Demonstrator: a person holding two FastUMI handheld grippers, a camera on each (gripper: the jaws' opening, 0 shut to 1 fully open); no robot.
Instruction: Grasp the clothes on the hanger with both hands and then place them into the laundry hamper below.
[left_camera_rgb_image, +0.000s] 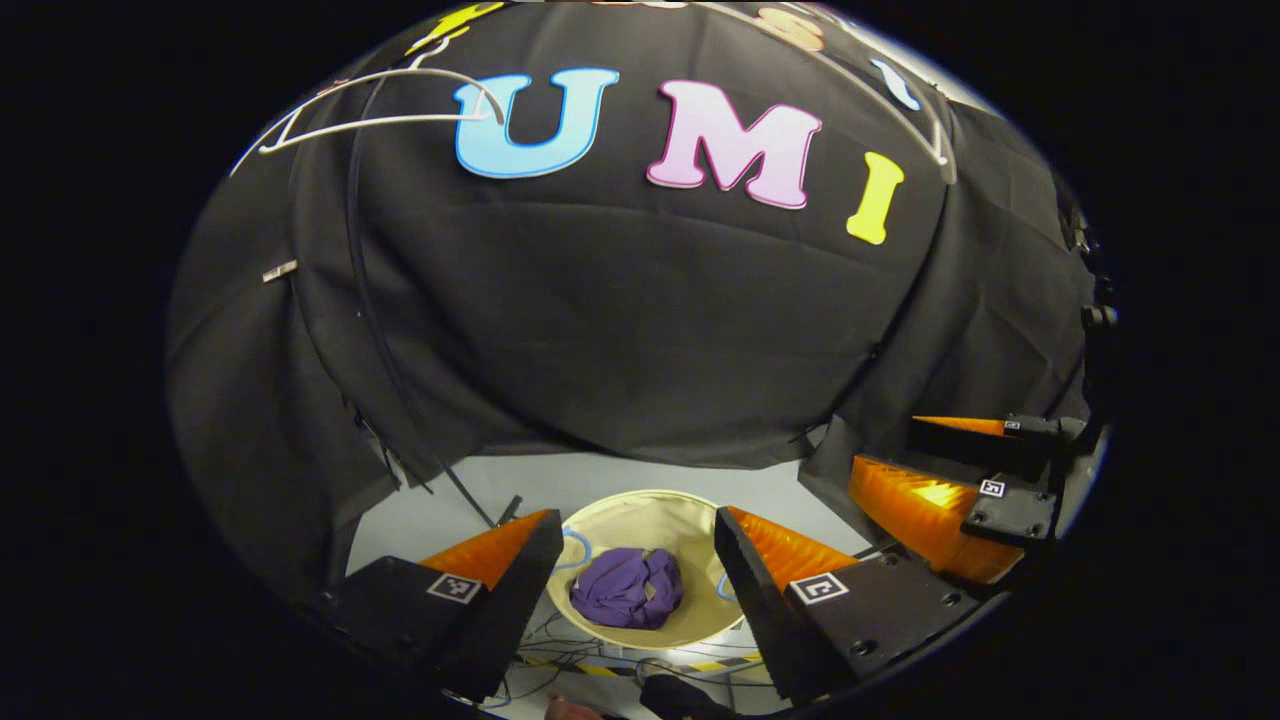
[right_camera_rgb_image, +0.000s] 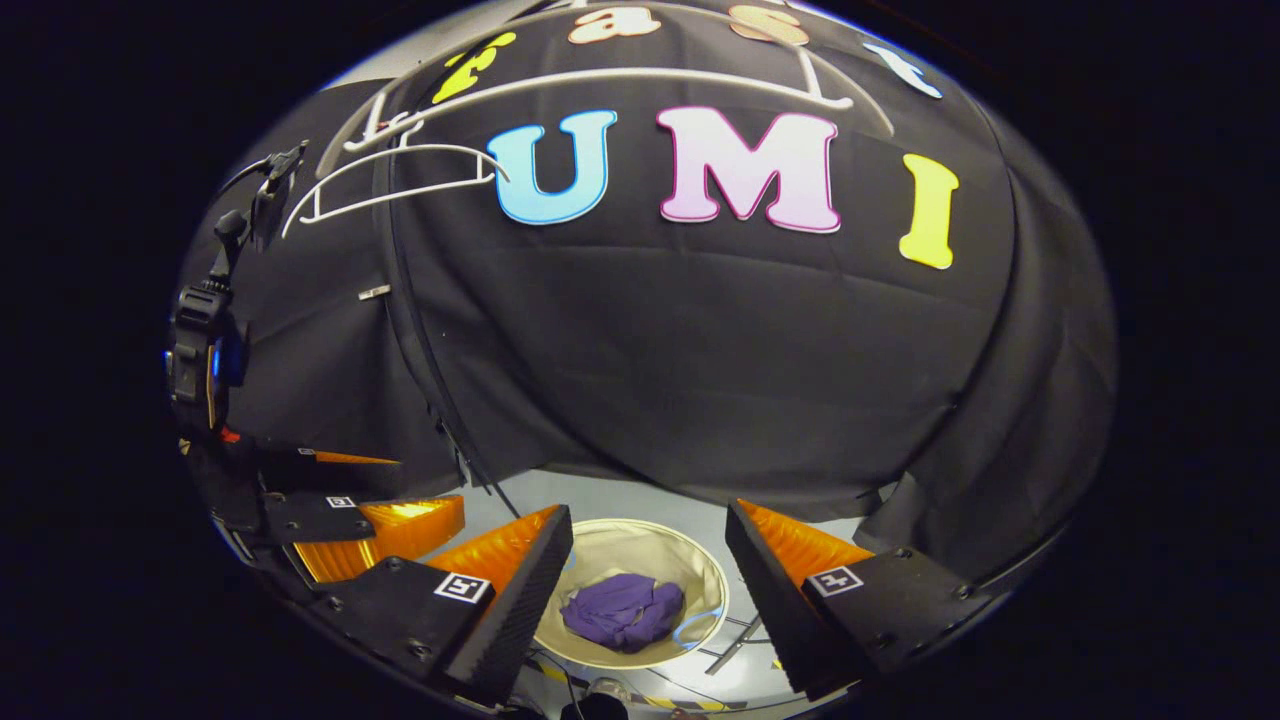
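Note:
A crumpled purple garment lies in the round cream laundry hamper on the floor below. My left gripper hangs open above the hamper with nothing between its fingers. In the left gripper view the right gripper shows at the right, also open. In the right gripper view the purple garment rests inside the hamper, and my right gripper stands open and empty over it. The left gripper sits at the lower left there. A bare white hanger hangs at the upper left.
A white rack rail runs across the top in front of the black cloth wall. Cables and yellow-black tape lie on the grey floor beside the hamper. A black device on a stand sits at the far left.

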